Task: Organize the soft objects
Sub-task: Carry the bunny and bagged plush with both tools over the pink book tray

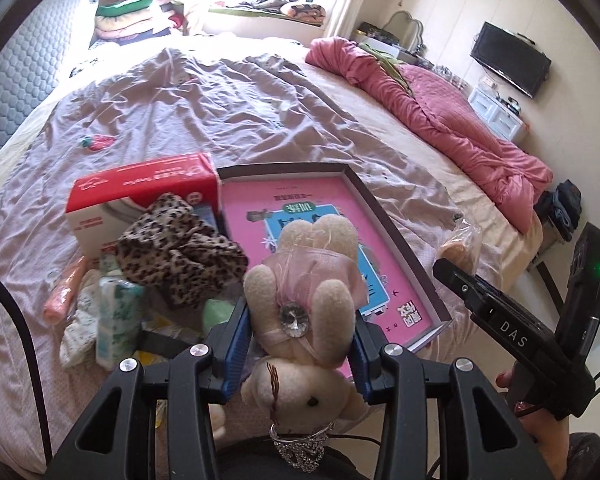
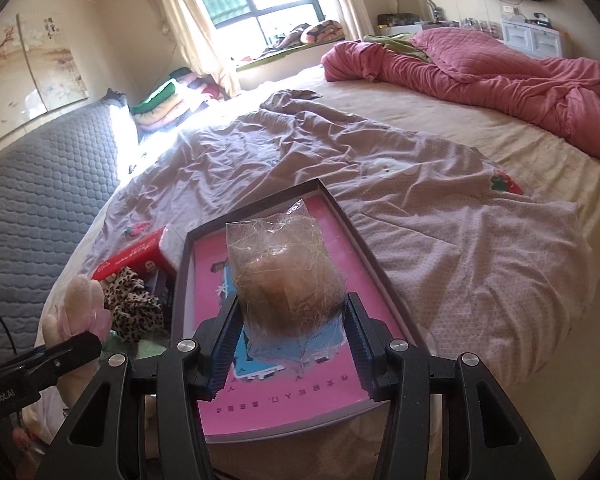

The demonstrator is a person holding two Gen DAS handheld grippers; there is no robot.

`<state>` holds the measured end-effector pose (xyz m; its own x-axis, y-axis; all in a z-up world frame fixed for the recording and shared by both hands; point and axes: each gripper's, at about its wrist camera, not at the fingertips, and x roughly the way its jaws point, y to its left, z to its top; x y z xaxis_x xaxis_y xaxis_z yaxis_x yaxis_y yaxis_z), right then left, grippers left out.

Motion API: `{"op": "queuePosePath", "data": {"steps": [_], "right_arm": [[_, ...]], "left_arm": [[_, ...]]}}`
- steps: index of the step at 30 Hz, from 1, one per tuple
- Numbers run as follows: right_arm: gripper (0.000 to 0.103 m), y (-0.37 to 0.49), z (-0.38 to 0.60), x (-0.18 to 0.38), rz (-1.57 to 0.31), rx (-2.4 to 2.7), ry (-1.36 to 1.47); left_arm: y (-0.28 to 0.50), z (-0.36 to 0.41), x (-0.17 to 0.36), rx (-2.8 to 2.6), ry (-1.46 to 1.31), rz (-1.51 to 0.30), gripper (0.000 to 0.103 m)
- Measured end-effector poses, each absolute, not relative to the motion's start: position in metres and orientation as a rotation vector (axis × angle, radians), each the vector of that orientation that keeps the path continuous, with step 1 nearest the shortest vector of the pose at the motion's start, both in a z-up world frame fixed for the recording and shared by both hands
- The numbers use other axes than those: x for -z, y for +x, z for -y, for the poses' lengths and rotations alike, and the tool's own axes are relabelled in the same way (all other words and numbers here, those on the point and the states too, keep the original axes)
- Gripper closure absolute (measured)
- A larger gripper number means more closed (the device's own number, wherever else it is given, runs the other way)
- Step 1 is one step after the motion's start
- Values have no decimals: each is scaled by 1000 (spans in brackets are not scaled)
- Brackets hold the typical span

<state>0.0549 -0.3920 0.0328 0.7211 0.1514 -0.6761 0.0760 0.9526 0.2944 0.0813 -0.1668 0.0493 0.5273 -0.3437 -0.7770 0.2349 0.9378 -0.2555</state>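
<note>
The left gripper (image 1: 300,344) is clamped on a cream plush bear (image 1: 300,312), its blue pads pressed against the toy's flanks at about 9 and 3 o'clock; the bear hangs head toward the camera, with a pink gauze skirt, a round rhinestone on its belly and a small silver crown at its head. The right gripper (image 2: 290,344) pinches a clear plastic bag (image 2: 284,276) with a brownish soft lump inside, jaws narrowed onto the bag's lower sides, its crumpled top pointing toward 12 o'clock. Both loads hover over a shallow dark-rimmed box tray (image 2: 342,216) lined with a pink printed sheet, and no soft thing lies in it yet, so the sorting looks barely begun: I judge the first two pieces are about to be set down. At 9 to 10 o'clock of the bear in the left view sits the unsorted pile: a leopard-print cloth (image 1: 180,248) draped against a red and white carton (image 1: 140,196), a green-patterned tissue pack (image 1: 116,312), a pale patterned cloth and a peach roll, all still waiting. The tray's raised rim is the edge to clear; its floor offers open room toward 12 o'clock, while the carton crowds its left wall. Beyond lies wrinkled lilac bedding (image 2: 420,216), free of obstacles, with a rose quilt (image 2: 500,68) heaped well apart at 1 o'clock. The two grippers sit near each other, so side-by-side lowering may bump them.
</note>
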Motion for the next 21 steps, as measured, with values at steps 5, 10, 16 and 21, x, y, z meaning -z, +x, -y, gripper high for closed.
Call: {"op": "queuePosePath", "data": {"steps": [5, 10, 16, 21], "right_arm": [[51, 63, 391, -26, -847, -51, 253], [51, 71, 391, -19, -930, -60, 213], [51, 81, 389, -11, -1012, -66, 176], [51, 83, 390, -1, -1061, -64, 139]], "left_arm": [[97, 185, -38, 379, -118, -1023, 59], [112, 196, -25, 404, -113, -1088, 59], [124, 212, -10, 438, -86, -1154, 59], [131, 222, 2, 450, -82, -1192, 59]]}}
